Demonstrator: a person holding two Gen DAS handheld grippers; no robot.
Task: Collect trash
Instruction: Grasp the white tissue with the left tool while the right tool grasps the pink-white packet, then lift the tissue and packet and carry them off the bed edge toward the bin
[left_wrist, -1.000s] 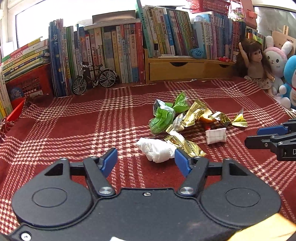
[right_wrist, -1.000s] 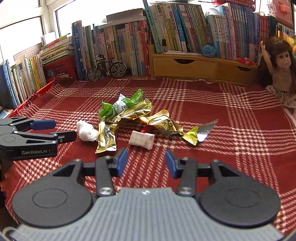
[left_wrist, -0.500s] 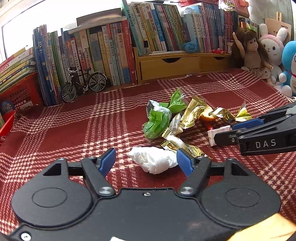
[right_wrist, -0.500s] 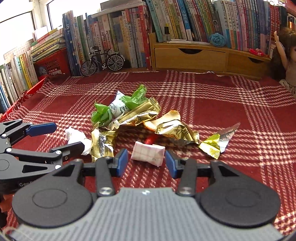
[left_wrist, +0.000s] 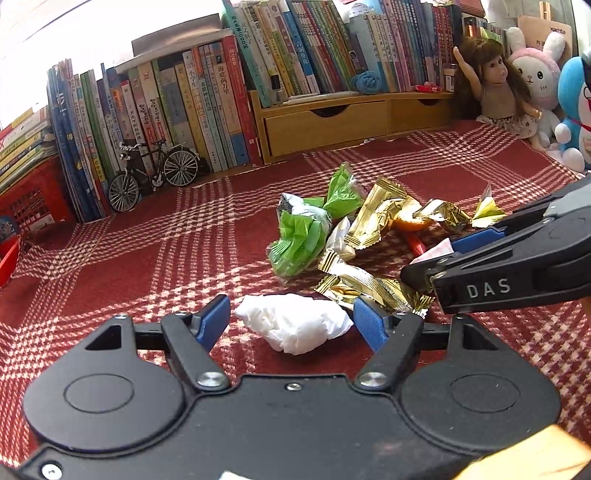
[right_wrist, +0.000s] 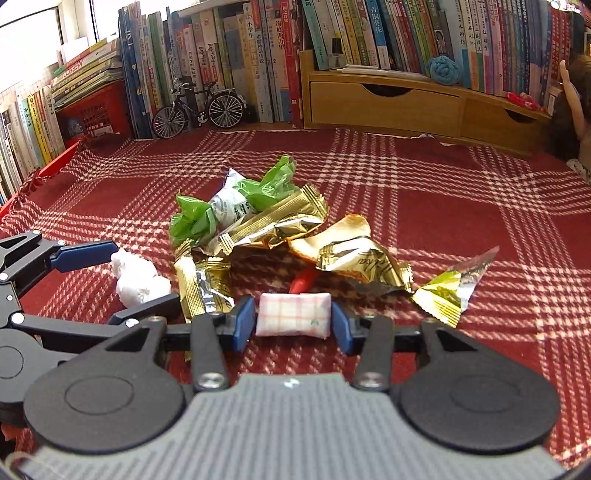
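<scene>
The left gripper (left_wrist: 291, 321) is open around the white tissue ball (left_wrist: 293, 322) low in the frame, and the right gripper (right_wrist: 292, 321) is open around the checked packet (right_wrist: 293, 314), lying long side left-to-right, so I think both just need to squeeze next.
</scene>
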